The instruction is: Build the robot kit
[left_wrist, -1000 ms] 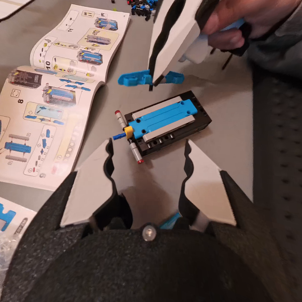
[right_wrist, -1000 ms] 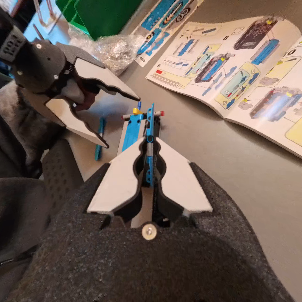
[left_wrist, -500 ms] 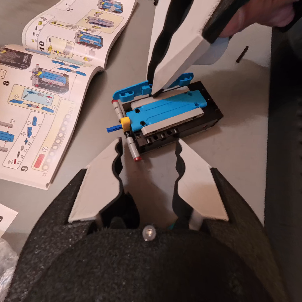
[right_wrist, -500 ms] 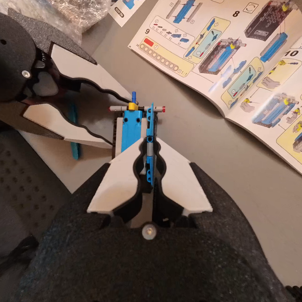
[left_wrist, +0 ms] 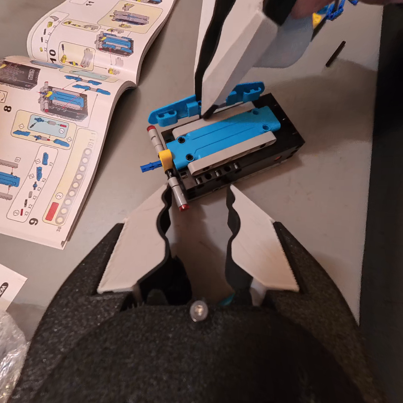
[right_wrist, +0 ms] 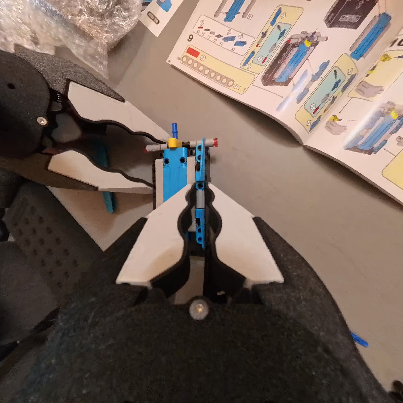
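We see a black brick assembly [left_wrist: 237, 152], topped by a blue panel between grey beams, lying mid-tabletop [left_wrist: 316, 207]. Our right gripper [right_wrist: 199, 185] pinches a blue winged piece [left_wrist: 172, 111] against its far side. Our left gripper [left_wrist: 197, 189] gapes empty just beside it. An open instruction booklet [left_wrist: 72, 122] lies nearby.

Dim, warm light is falling from above, casting soft shadows on the grey table [left_wrist: 316, 218]. Wide-angle bending is curving the edges, and the booklet [right_wrist: 327, 76] is blurring slightly.
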A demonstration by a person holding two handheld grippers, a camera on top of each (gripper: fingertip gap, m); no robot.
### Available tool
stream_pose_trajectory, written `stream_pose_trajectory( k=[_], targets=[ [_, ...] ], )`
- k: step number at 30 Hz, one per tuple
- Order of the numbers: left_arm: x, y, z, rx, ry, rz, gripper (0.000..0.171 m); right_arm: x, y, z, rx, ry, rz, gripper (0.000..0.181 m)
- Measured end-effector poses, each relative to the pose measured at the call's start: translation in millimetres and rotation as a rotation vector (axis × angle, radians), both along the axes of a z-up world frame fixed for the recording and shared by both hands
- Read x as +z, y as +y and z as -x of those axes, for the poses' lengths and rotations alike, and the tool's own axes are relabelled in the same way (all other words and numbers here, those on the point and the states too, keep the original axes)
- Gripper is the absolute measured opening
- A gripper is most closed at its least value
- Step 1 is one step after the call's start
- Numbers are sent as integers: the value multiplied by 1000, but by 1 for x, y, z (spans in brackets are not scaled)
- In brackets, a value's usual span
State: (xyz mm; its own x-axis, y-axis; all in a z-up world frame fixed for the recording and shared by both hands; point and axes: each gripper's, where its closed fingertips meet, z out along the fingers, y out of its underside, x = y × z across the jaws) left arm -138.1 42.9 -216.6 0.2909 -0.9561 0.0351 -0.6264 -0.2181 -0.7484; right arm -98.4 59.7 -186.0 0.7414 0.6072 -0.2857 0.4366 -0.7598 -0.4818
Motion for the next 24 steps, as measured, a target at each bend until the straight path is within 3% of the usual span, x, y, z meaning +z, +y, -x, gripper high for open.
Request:
stream_pose_trajectory(
  k=[8, 11, 15, 22, 24],
  targets=[
    [10, 2, 13, -7, -19, 44, 38, 0, -1, -1, 27, 85, 15, 7],
    [35, 4, 25, -49, -55, 72, 37, 0, -1, -1, 35, 62, 14, 7],
    [63, 27, 0, -79, -139, 26, 39, 0, -1, -1, 40, 27, 8, 7],
    [46, 31, -41, -238, -88, 68, 37, 0, -1, 0, 89, -6, -32, 7],
    [43, 27, -43, -281, -114, 100, 18, 0, -1, 0, 103, -4, -47, 7]
  ],
)
